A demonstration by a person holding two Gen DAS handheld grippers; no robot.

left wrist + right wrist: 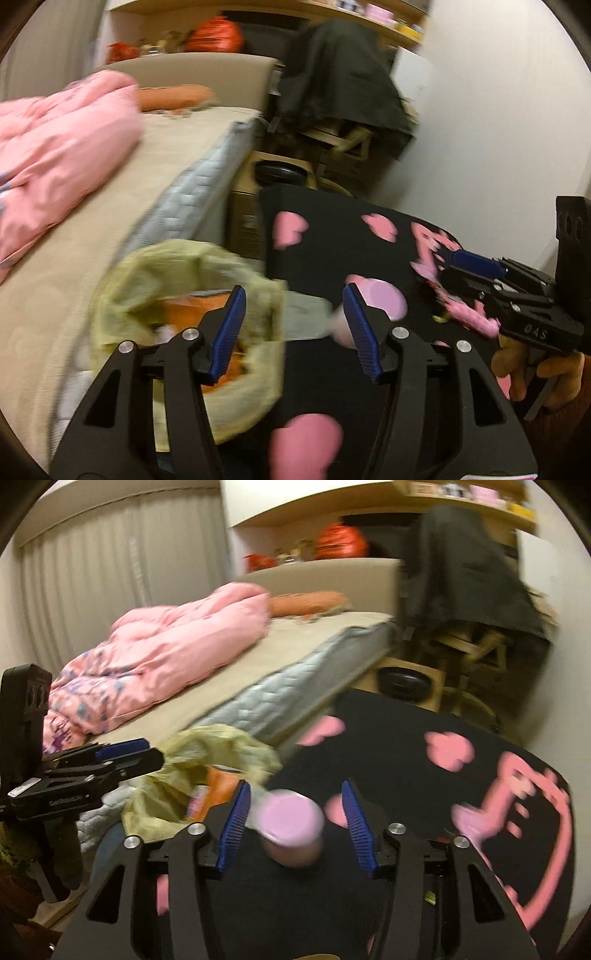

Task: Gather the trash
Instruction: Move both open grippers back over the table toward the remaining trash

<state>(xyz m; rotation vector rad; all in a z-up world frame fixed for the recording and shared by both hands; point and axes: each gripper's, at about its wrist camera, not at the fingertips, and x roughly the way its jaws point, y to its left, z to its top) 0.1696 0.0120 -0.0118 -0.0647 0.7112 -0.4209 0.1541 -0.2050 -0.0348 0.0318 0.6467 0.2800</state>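
Between right gripper (295, 821) wide pads, pink cup (291, 821) sits loose; bag (207, 753) at 10 o'clock holds some trash, left gripper (295, 332) wide, empty.

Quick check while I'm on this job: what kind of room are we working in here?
Most likely a bedroom. There's a bed with a bare mattress and a rumpled pink duvet on it, a curtain along the far wall, and a chair draped in dark clothing under shelves.
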